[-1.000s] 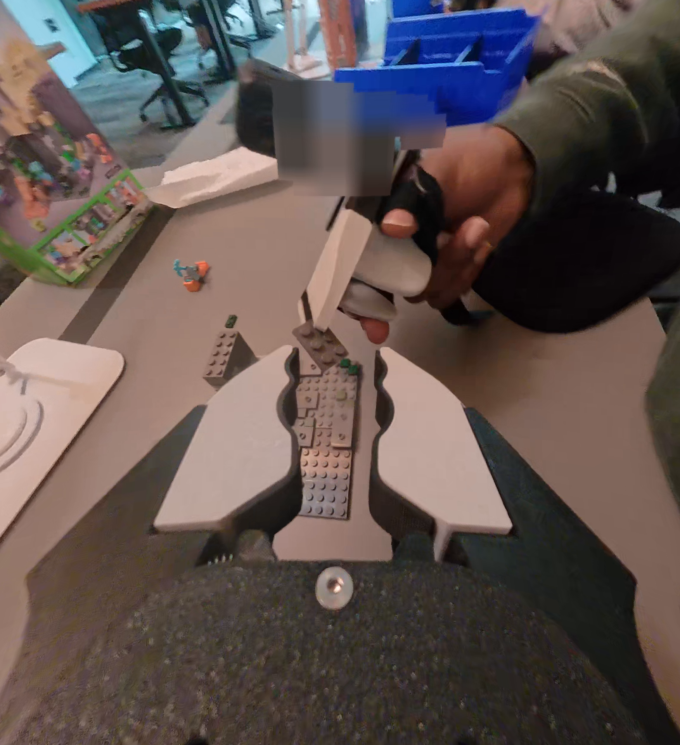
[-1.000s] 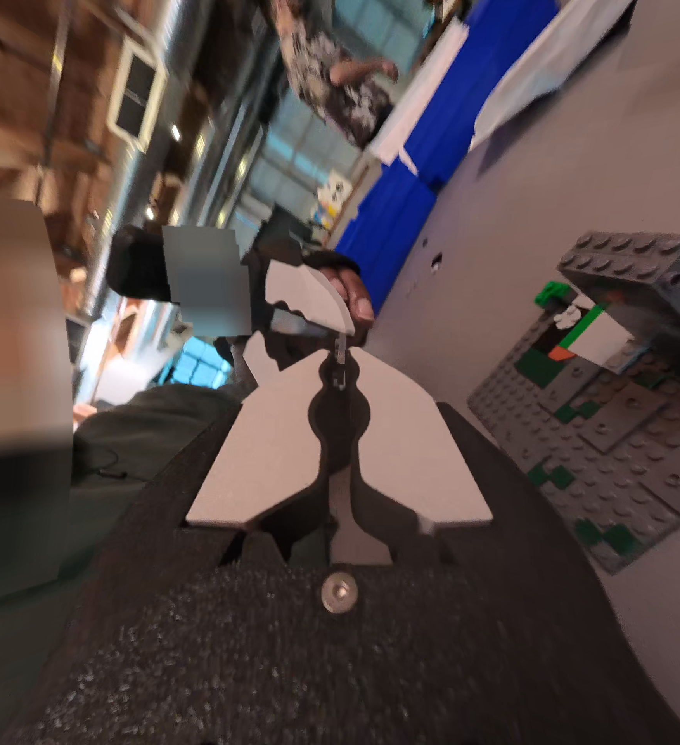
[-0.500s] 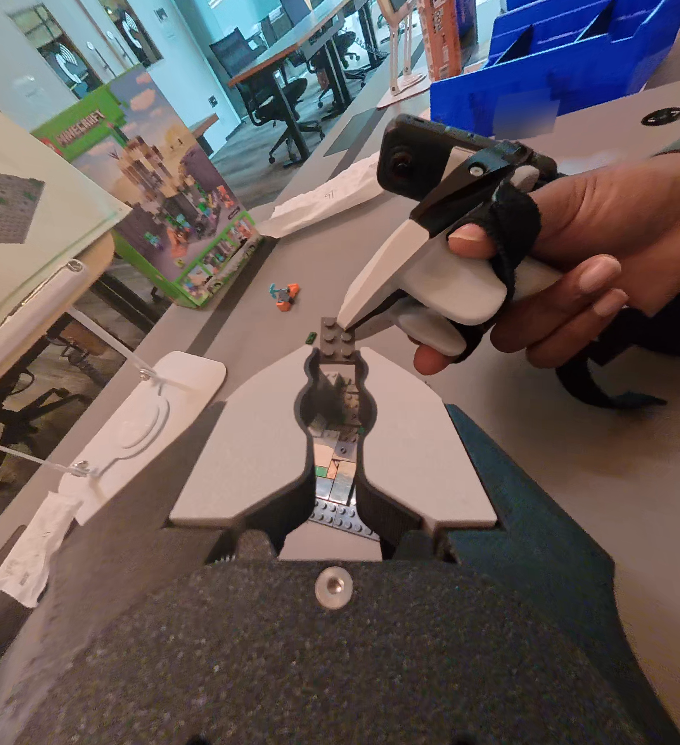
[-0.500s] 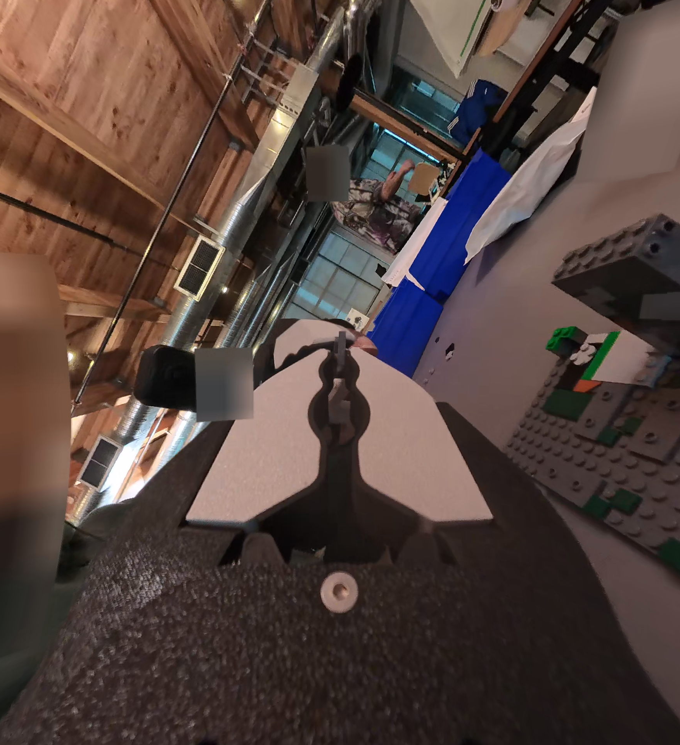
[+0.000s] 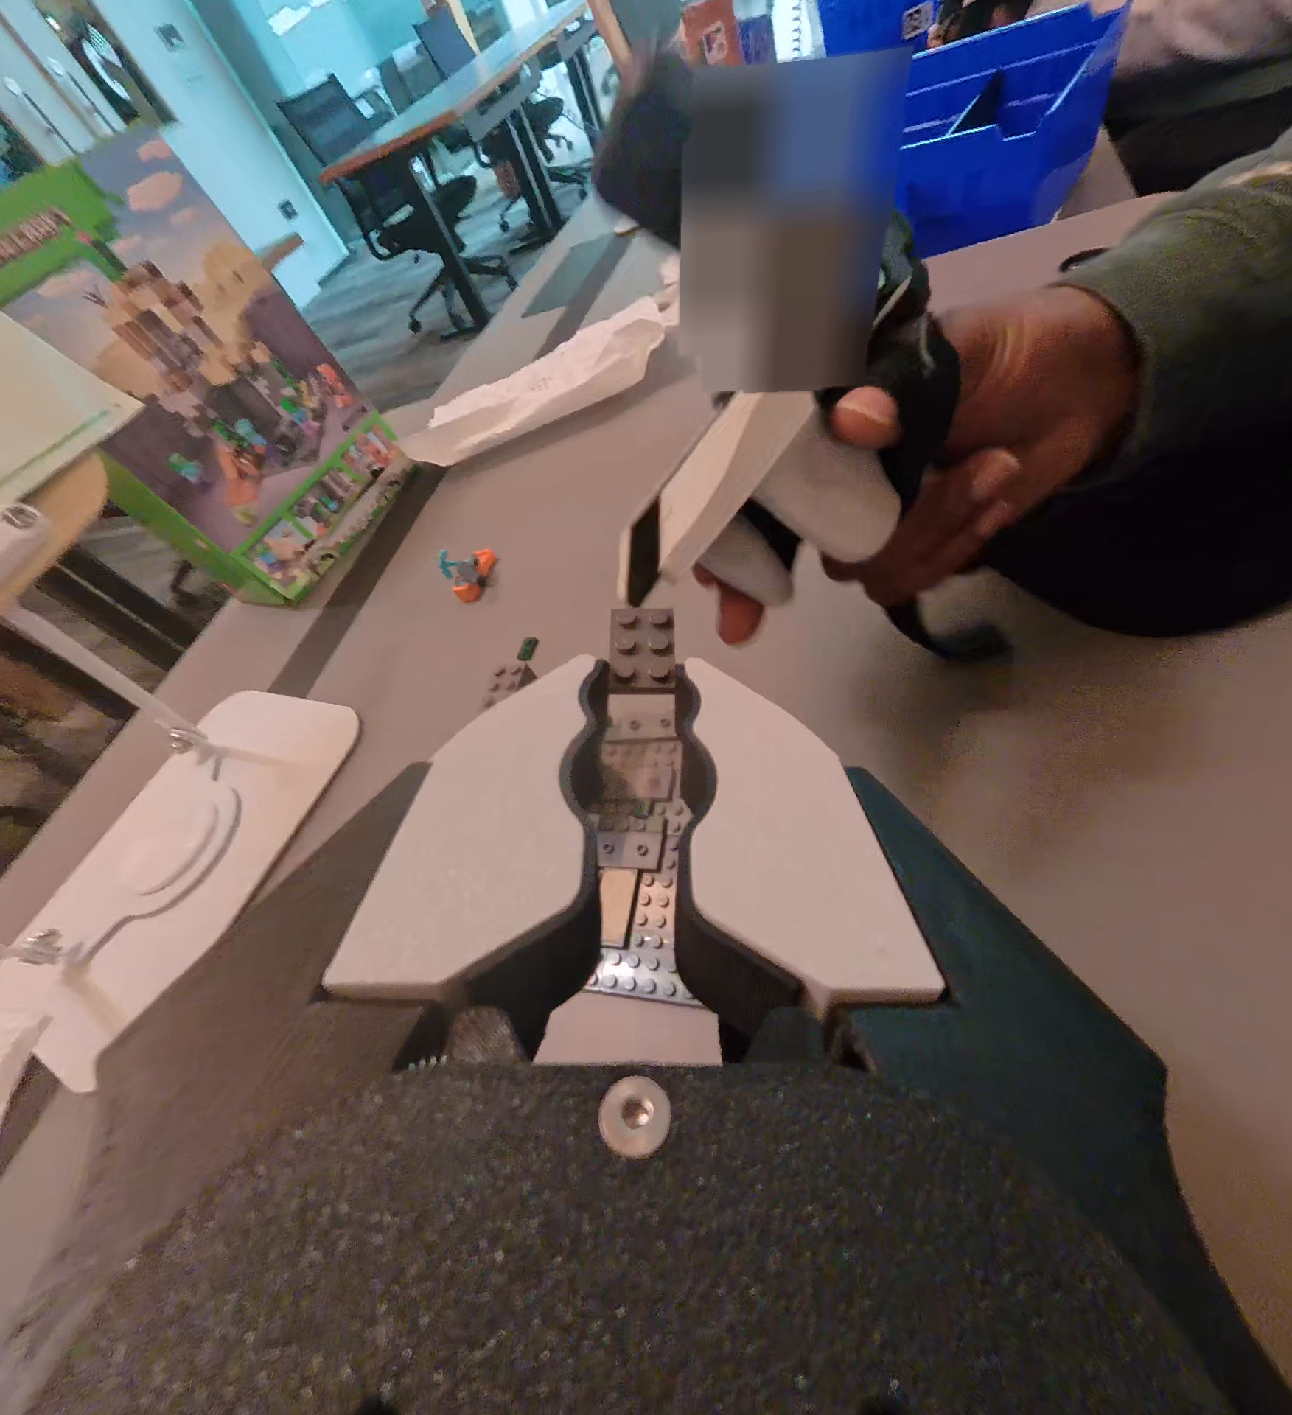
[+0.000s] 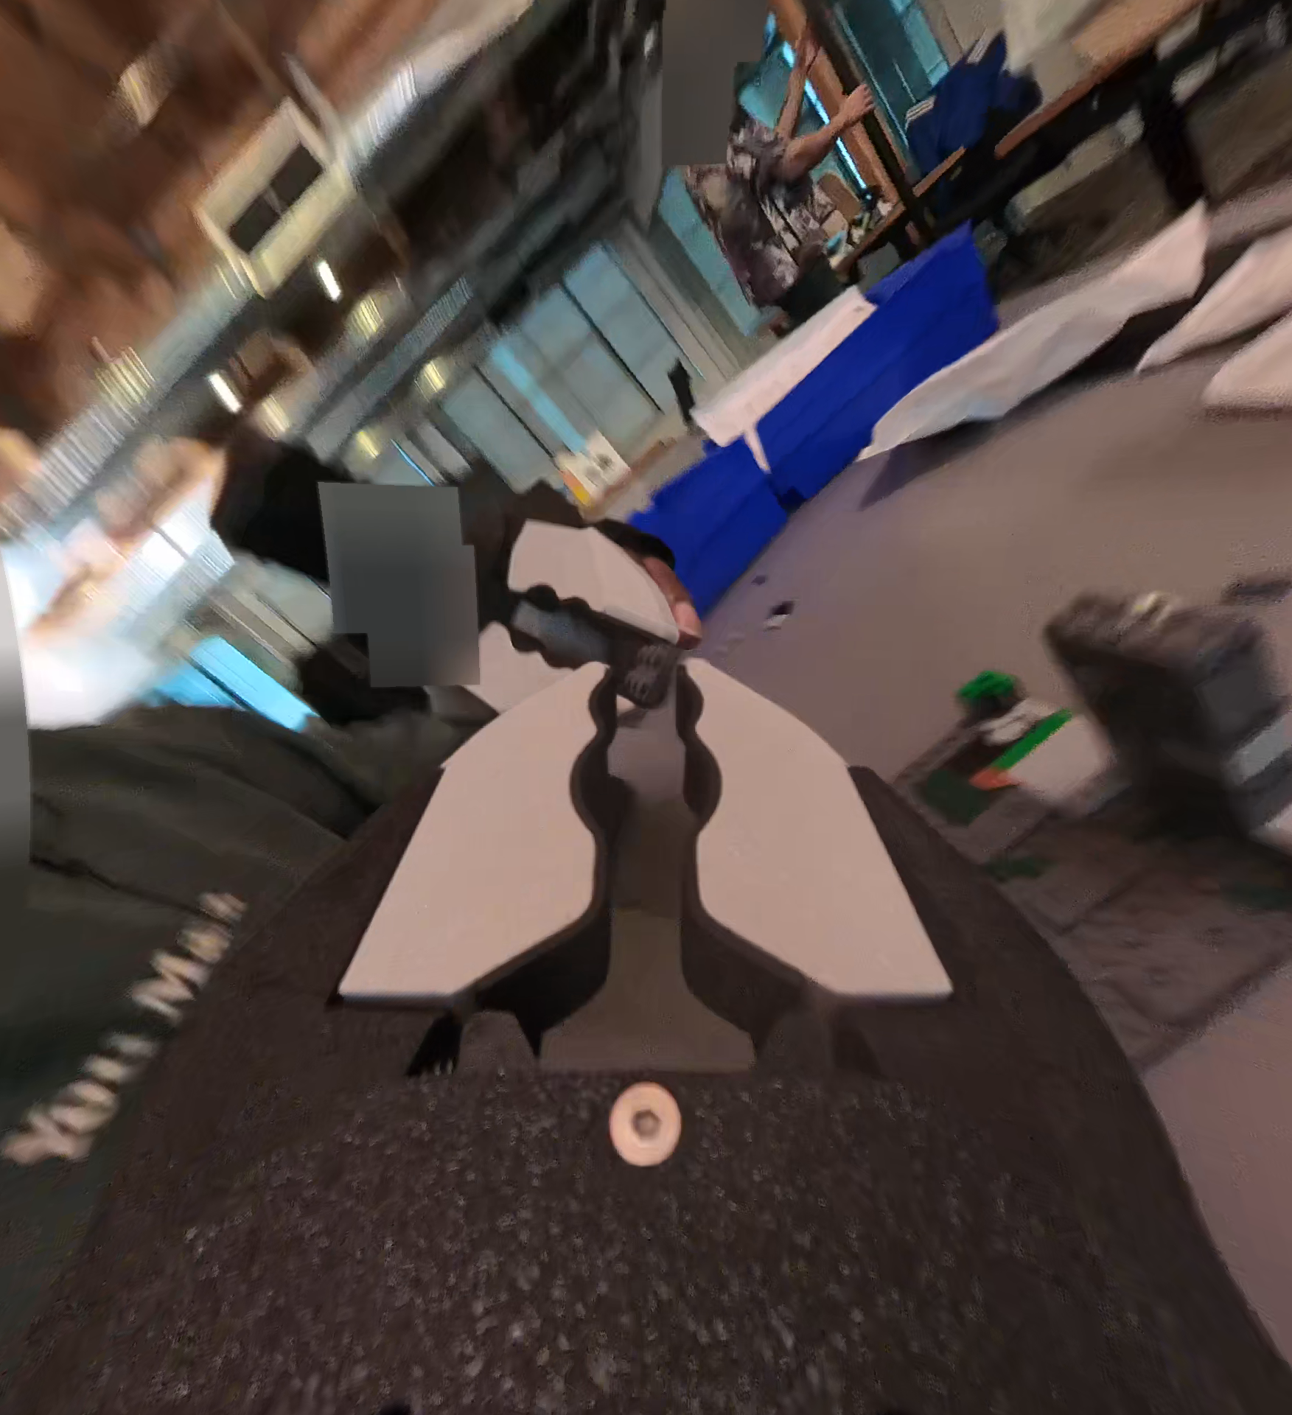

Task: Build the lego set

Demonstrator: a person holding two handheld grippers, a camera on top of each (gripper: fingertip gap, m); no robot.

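Observation:
My left gripper (image 5: 641, 668) is shut on a small dark grey studded plate (image 5: 642, 635) and holds it above the grey baseplate build (image 5: 639, 903), which shows between its fingers. My right gripper (image 5: 639, 586), held by a hand, hovers just behind the plate with its jaws slightly apart and empty. In the right wrist view my right gripper (image 6: 642, 693) is open, and the plate (image 6: 649, 674) sits just past its tips in the left gripper. The build (image 6: 1163, 689), with a dark grey block and green pieces, is blurred at the right.
A lego box (image 5: 206, 429) stands at the far left. A white stand base (image 5: 191, 804) lies left of my left gripper. A small orange and teal piece (image 5: 466, 574), a dark grey brick (image 5: 505, 678) and a tiny green piece (image 5: 526, 648) lie ahead. Blue bins (image 5: 1002, 138) stand behind.
My left gripper shut on the plate that my right gripper held. My right gripper has opened, let go of it and drawn back a little.

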